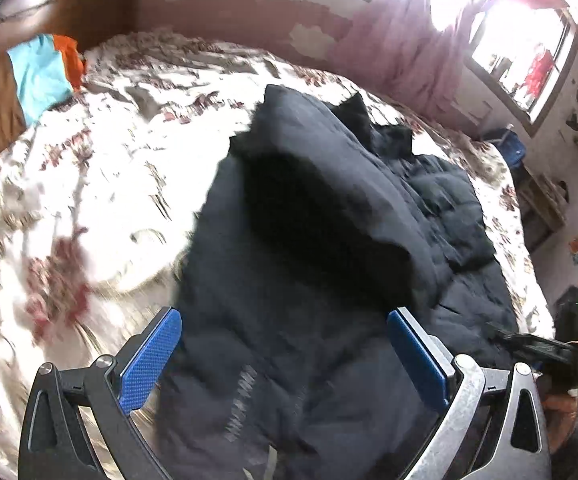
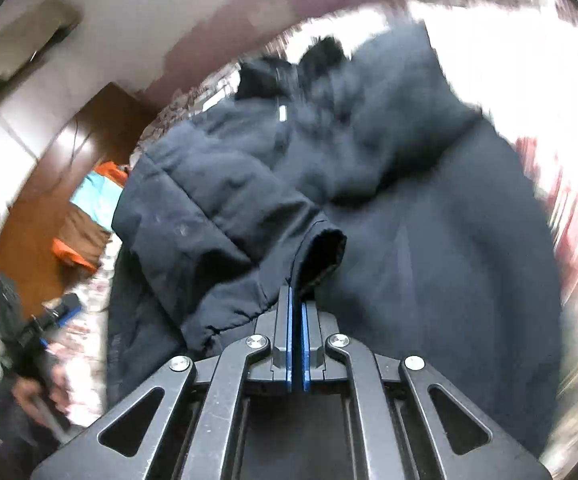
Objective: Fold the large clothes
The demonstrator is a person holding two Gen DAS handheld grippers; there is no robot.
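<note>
A dark navy padded jacket (image 1: pixel 329 200) lies crumpled on the bed, with one part folded over its body. My left gripper (image 1: pixel 285 314) hangs open just above the jacket's lower part, and nothing is between its blue pads (image 1: pixel 151 356). In the right wrist view the same jacket (image 2: pixel 429 220) fills the middle. One sleeve (image 2: pixel 209 220) lies across it, its cuff (image 2: pixel 325 248) pointing at me. My right gripper (image 2: pixel 296 296) is shut on the cuff's edge. The left gripper (image 2: pixel 49 316), held by a hand (image 2: pixel 33 392), shows blurred at the far left.
The bed has a white bedspread with red flowers (image 1: pixel 89 184). A wooden headboard (image 1: pixel 69 4) with turquoise, orange and brown bedding (image 1: pixel 41 72) stands at one end. A pink curtain (image 1: pixel 401 48) and a bright window (image 1: pixel 525 52) lie beyond the bed's far side.
</note>
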